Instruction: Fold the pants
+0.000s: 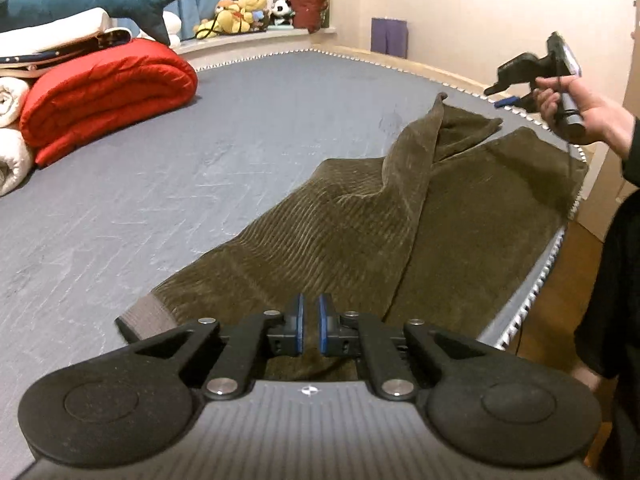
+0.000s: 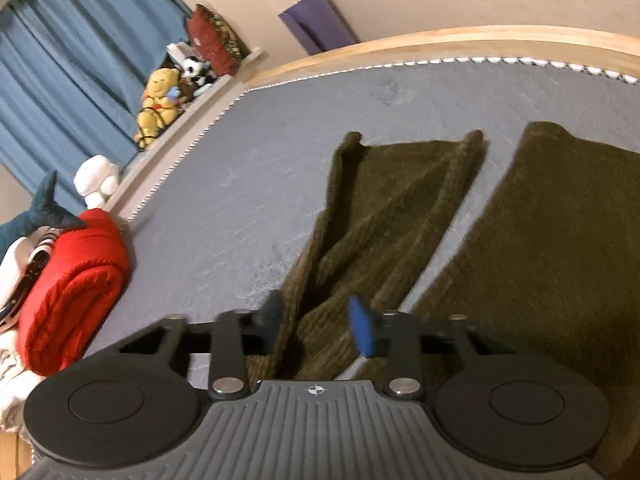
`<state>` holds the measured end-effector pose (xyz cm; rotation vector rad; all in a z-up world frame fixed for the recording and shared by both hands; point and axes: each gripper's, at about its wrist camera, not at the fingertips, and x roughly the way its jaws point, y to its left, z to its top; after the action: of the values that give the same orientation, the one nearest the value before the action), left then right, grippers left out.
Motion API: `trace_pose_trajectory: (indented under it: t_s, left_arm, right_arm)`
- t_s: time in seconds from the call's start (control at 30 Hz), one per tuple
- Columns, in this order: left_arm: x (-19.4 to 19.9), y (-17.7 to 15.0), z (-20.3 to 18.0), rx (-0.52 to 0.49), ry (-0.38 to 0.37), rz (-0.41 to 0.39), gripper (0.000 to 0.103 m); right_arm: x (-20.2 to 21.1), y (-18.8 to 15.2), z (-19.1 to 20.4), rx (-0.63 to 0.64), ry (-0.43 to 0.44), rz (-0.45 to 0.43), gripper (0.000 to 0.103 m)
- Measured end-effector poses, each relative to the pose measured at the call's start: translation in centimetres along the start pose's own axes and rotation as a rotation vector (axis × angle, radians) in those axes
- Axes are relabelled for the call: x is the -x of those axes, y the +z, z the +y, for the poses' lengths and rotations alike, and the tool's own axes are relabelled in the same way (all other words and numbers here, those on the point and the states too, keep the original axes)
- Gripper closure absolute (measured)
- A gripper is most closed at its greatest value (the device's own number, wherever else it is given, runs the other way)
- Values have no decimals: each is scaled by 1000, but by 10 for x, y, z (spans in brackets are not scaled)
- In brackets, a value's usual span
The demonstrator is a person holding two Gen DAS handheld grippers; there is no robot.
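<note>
Grey bed [image 1: 200, 168], red quilt [image 1: 104, 92] at its far side, blue curtains [image 2: 60, 68] behind. Olive pants [image 1: 320, 232] lie lengthwise along the bed's near edge, legs pointing away from the left gripper [image 1: 310, 326]. Its jaws are nearly together, pinching nothing; the right gripper [image 2: 316, 322] hovers with jaws spread.

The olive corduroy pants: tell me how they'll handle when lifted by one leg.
The pants will probably flop and drape: one leg already lies twisted, with a raised fold. The ribbed corduroy looks thick, so likely weighty and grippy, not slippery. The trailing part may drag across the grey mattress.
</note>
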<state>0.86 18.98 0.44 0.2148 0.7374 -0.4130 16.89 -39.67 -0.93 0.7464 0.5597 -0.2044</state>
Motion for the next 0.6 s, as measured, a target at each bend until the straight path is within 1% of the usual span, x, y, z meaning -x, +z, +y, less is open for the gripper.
trace_pose_trajectory:
  t_s: [0.03, 0.1, 0.13, 0.2, 0.23, 0.43, 0.47, 0.5, 0.6]
  left_arm:
    - [-9, 4, -4, -5, 0, 10, 95]
    - [-27, 11, -8, -21, -1, 27, 89]
    - [-35, 14, -11, -27, -12, 30, 88]
    - [-52, 19, -14, -39, -48, 31, 81]
    - [-59, 20, -17, -47, -60, 34, 80]
    - [-97, 23, -35, -126, -126, 86, 79]
    - [-102, 23, -39, -130, -136, 90, 76]
    - [-105, 24, -40, -134, -143, 95, 72]
    - [-116, 25, -44, -153, -162, 110, 64]
  right_arm:
    - [-3, 3, -1, 6, 17, 1, 76]
    - [-9, 7, -4, 7, 46, 5, 76]
    - [-14, 9, -5, 7, 67, 15, 76]
    - [-26, 14, -7, 10, 102, 41, 74]
    - [-33, 16, -7, 12, 111, 54, 74]
    - [-81, 17, -6, -9, 118, 131, 67]
    - [-90, 16, -5, -13, 115, 143, 65]
    - [-98, 15, -4, -15, 114, 155, 64]
    - [-124, 11, -1, -14, 104, 192, 64]
